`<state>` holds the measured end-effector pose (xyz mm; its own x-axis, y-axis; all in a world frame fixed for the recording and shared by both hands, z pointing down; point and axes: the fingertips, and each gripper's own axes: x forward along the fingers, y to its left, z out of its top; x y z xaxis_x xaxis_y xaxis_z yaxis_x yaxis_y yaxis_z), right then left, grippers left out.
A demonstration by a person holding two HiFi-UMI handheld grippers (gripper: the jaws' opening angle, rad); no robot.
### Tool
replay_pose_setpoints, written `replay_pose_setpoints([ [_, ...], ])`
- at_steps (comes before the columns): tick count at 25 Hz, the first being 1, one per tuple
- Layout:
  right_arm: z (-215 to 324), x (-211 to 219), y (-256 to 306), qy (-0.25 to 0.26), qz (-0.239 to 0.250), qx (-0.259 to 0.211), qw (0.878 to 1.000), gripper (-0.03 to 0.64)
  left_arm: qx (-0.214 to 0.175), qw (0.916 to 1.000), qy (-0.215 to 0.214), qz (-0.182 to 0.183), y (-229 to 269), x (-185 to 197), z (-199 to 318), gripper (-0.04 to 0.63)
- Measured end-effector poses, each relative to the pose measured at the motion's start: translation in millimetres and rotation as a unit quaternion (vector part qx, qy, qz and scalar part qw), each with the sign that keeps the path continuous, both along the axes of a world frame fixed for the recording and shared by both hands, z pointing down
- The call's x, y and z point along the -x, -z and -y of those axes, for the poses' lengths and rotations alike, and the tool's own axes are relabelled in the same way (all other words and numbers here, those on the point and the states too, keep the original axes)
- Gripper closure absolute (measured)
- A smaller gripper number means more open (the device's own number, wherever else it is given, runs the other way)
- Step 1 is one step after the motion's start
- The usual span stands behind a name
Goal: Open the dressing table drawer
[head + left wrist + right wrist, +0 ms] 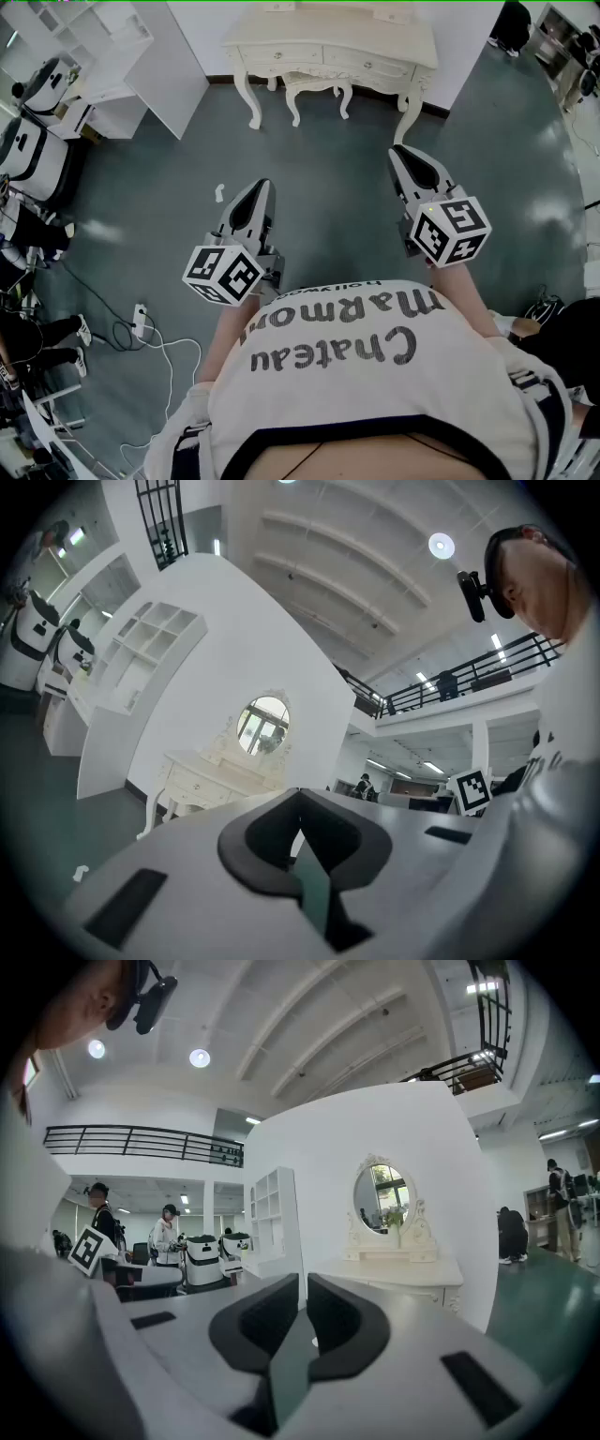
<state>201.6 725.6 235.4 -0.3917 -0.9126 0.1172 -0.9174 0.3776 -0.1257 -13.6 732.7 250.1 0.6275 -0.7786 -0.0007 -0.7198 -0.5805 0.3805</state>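
The cream dressing table (pixel 328 42) stands against the far wall at the top of the head view, its drawers (pixel 370 66) closed, each with a small knob. It also shows with its oval mirror (pixel 263 726) in the left gripper view, and as the table (pixel 403 1274) in the right gripper view. Both grippers hang over the floor well short of it, close to the person's body. My left gripper (pixel 263 186) (pixel 300 797) is shut with nothing in it. My right gripper (pixel 398 150) (pixel 303 1283) is likewise shut and empty, slightly nearer the table.
A matching stool (pixel 317 89) is tucked under the table. A white shelf unit (pixel 141 56) stands at the left wall, with white machines (pixel 37 141) and floor cables (pixel 150 328) further left. People (pixel 169 1232) stand in the background of the right gripper view.
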Motion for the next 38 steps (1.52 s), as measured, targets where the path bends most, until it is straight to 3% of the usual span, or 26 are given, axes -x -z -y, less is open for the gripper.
replay_pose_setpoints([
  [9,20,23,-5,-0.011,0.003,0.009,1.000,0.571,0.002,1.0000,-0.007,-0.006,-1,27,22,0.572],
  [20,46,90,4,-0.016,0.028,-0.015,0.999,0.571,-0.019,0.9997,-0.011,-0.007,11,96,51,0.572],
  [27,55,117,-40,-0.013,0.004,0.045,0.999,0.571,0.010,0.9994,-0.021,-0.026,-14,113,66,0.572],
  [30,69,120,-54,-0.008,0.011,0.068,0.998,0.571,0.024,0.9993,-0.023,-0.015,-27,112,79,0.572],
  [38,146,125,-75,0.021,0.003,0.084,0.996,0.571,0.019,0.9997,-0.014,-0.012,-33,105,144,0.572],
])
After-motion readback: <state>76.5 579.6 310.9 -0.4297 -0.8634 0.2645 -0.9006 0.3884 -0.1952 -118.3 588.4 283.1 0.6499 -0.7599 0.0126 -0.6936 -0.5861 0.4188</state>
